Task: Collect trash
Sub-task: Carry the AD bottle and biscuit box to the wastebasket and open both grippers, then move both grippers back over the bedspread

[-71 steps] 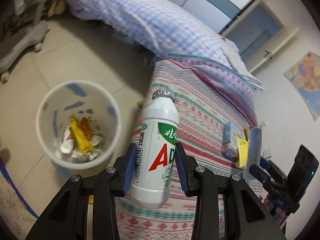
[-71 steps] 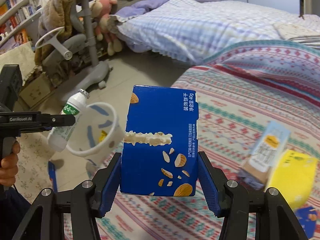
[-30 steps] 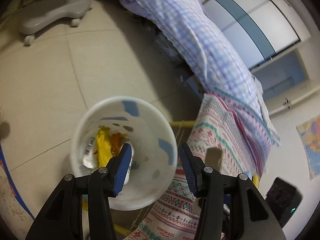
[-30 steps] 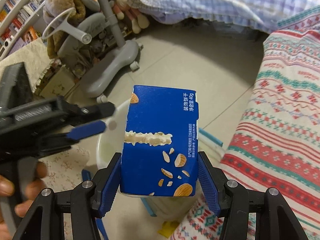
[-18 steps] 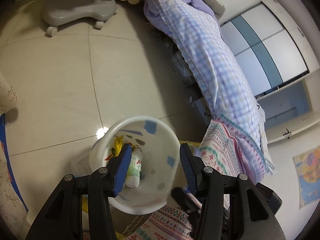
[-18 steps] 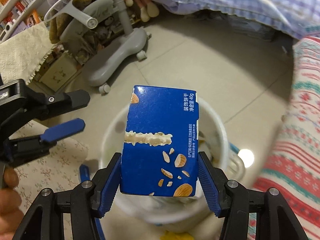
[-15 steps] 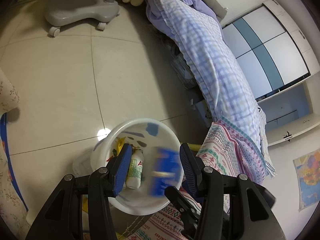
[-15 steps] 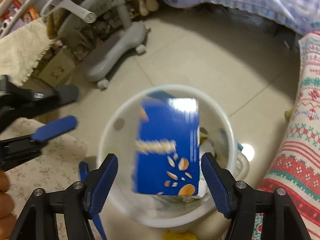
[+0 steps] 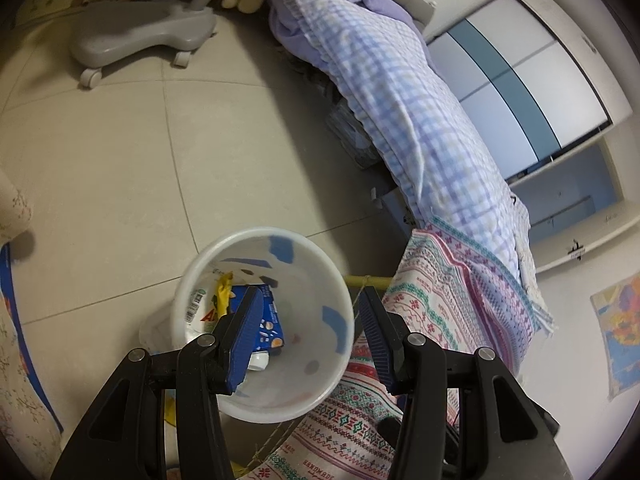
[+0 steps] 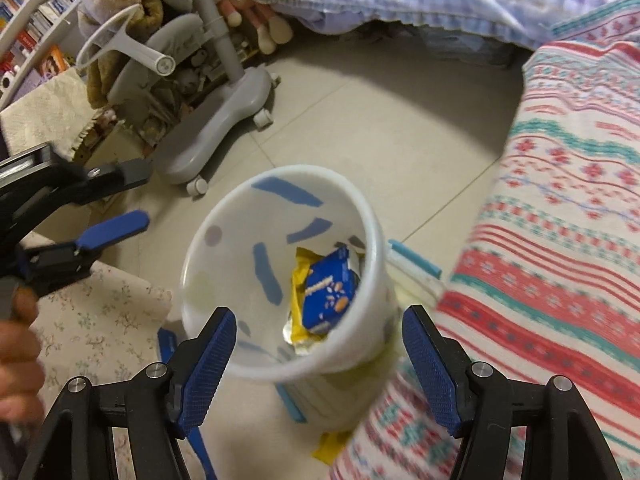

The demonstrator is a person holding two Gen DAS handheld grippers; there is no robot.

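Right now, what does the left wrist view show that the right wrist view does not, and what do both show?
Only the left wrist view shows the white drink bottle lying in the bin, plus the wardrobe doors and a wall map.

Only the right wrist view shows the left tool held open in a hand, and a bookshelf.

Both show the white bin, the blue box and yellow wrapper inside, and the patterned bedspread.
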